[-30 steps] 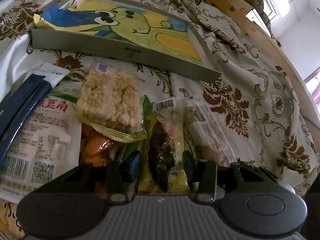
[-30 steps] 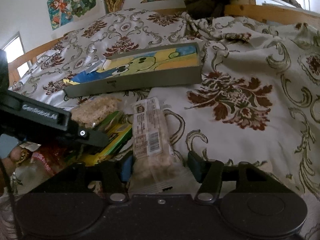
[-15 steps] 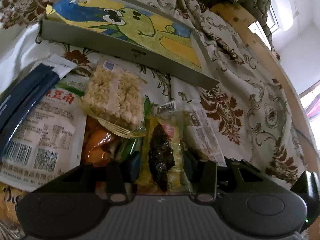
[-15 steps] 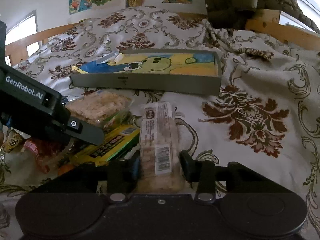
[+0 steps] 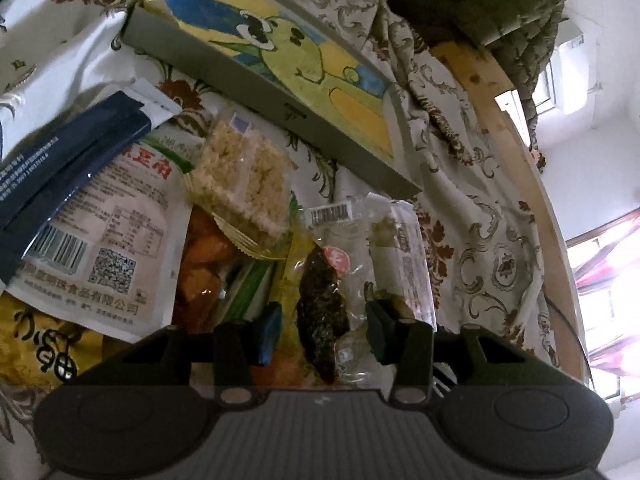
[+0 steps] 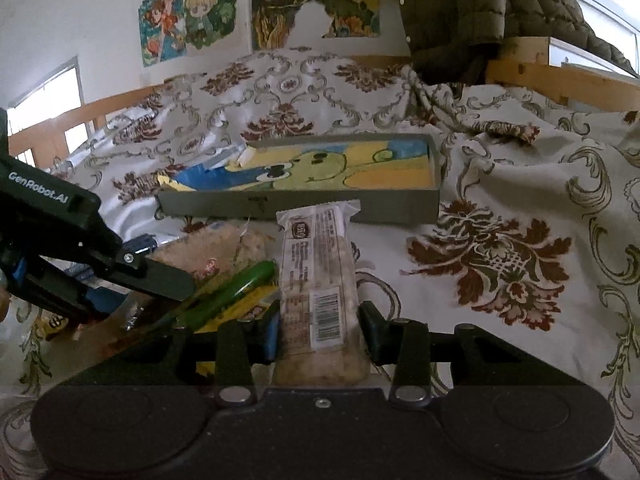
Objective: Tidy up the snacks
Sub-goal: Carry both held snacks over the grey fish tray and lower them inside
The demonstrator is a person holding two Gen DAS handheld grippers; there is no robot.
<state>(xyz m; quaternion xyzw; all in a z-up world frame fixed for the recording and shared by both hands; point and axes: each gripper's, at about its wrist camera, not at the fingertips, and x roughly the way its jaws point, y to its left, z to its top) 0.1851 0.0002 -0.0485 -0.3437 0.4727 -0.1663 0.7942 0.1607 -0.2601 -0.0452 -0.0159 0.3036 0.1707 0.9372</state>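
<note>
Right gripper has just been closing and pinches the long snack bar, long axis pointing far toward the grey tray dead ahead; left gripper grips the dark snack packet.

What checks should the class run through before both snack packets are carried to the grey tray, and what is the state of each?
1. Right gripper closed on the long cereal bar packet: ok; its jaws have just been closing and now press the packet's sides.
2. Left gripper gripping the dark snack packet: cannot tell; the packet lies between the jaws, contact unclear.
3. Grey tray reachable, straight ahead: ok.
4. Tray floor free for snacks: ok; only the frog drawing lines it.
5. Rice cracker pack clear of the left gripper: ok.
</note>
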